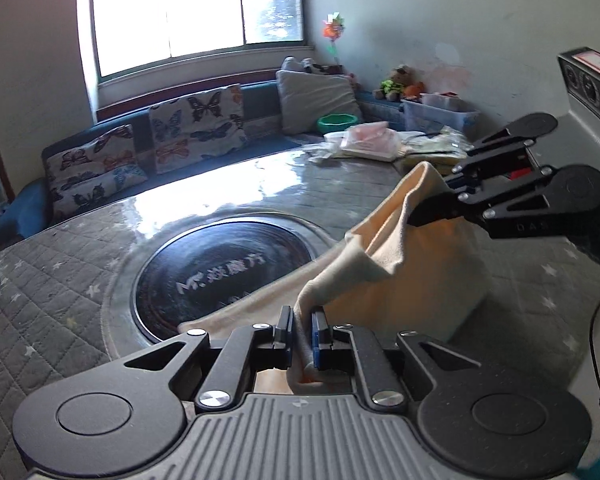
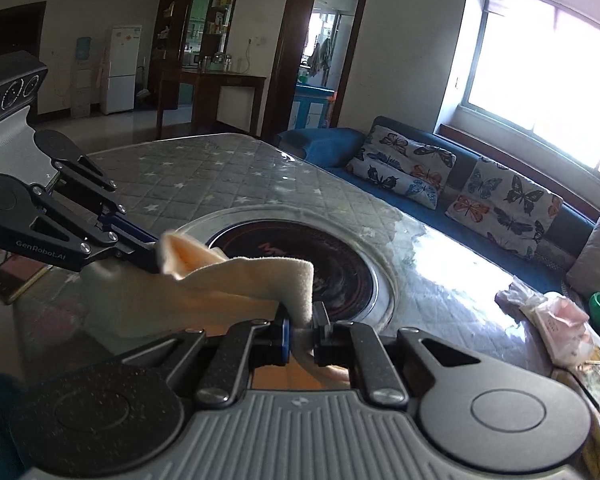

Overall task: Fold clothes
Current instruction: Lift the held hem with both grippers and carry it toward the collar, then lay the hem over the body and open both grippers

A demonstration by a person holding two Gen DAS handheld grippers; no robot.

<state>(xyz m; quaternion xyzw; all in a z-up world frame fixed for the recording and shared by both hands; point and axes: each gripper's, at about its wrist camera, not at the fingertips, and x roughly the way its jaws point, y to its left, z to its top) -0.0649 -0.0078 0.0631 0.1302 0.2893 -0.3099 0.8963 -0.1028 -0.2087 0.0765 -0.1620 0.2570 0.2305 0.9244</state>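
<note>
Bright window (image 1: 196,8), blue sofa (image 2: 328,146) with butterfly cushions (image 1: 198,126), white fridge (image 2: 122,68), open doorway (image 2: 324,40)

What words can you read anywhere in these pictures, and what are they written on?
"GenRobot.AI": on the left claw, along its black arm.
"DAS": on the right claw; faint, unsure.
Round black plate in the table: white lettering, too blurred to read.
Red label on the right camera box: unreadable.

Both wrist views face the table (image 1: 80,280), sharing it closely.
</note>
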